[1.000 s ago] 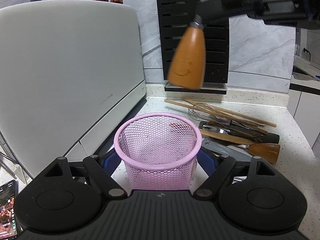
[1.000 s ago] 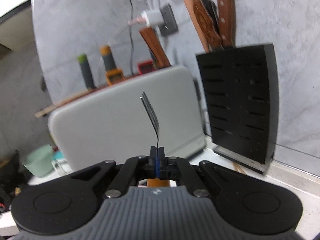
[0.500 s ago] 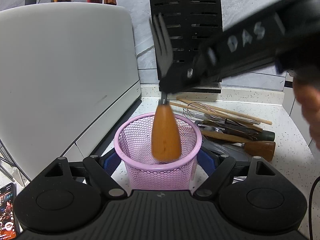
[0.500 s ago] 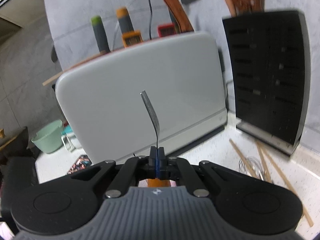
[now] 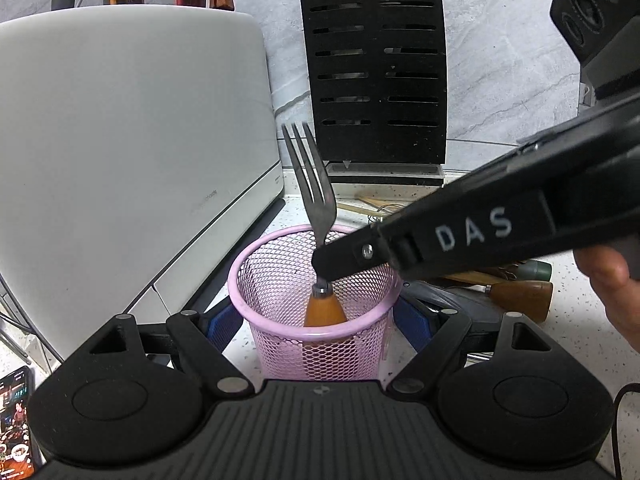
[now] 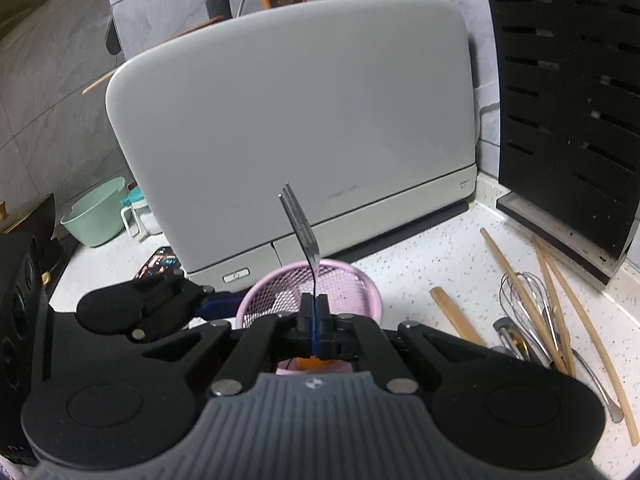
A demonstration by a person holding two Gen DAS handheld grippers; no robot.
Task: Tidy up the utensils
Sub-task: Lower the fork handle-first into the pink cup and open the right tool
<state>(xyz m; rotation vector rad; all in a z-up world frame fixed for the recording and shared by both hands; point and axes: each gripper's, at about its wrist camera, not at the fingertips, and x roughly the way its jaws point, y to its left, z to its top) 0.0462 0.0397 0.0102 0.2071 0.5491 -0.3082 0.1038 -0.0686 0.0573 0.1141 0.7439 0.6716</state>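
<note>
From our left wrist camera, our left gripper [image 5: 318, 320] has its blue pads on either side of the pink mesh cup [image 5: 276, 280]; they appear to press its wall and steady it, though the contact itself is partly hidden. Our right gripper [image 5: 322, 264] reaches in from the right, pinched tight on the metal neck of the fork [image 5: 316, 208], whose orange wooden handle is already inside the cup, tines pointing up. The cup holds nothing else we can see. The risk from here, as we judge it, is letting go while the handle is off the bottom: the fork would drop, lean on the rim and could tip the light cup if the left grip is loose. Far behind stands the black knife block [image 5: 376, 76], with wooden handles sticking out of its top; to its left leans a large grey appliance [image 5: 132, 140]. More utensils lie near right on the counter [image 5: 580, 344], partly hidden by the right gripper. From our right wrist camera, the right gripper [image 6: 314, 320] is fully closed on the fork [image 6: 300, 224], seen edge-on above the pink mesh cup [image 6: 352, 280]. To the right, well apart from the cup, lie long chopsticks [image 6: 560, 280], a whisk [image 6: 524, 296] and a spoon-like handle, all loose. Dragging the gripper out sideways could catch the rim. A mint bowl [image 6: 96, 216] sits far left; we cannot see what is in it.
</note>
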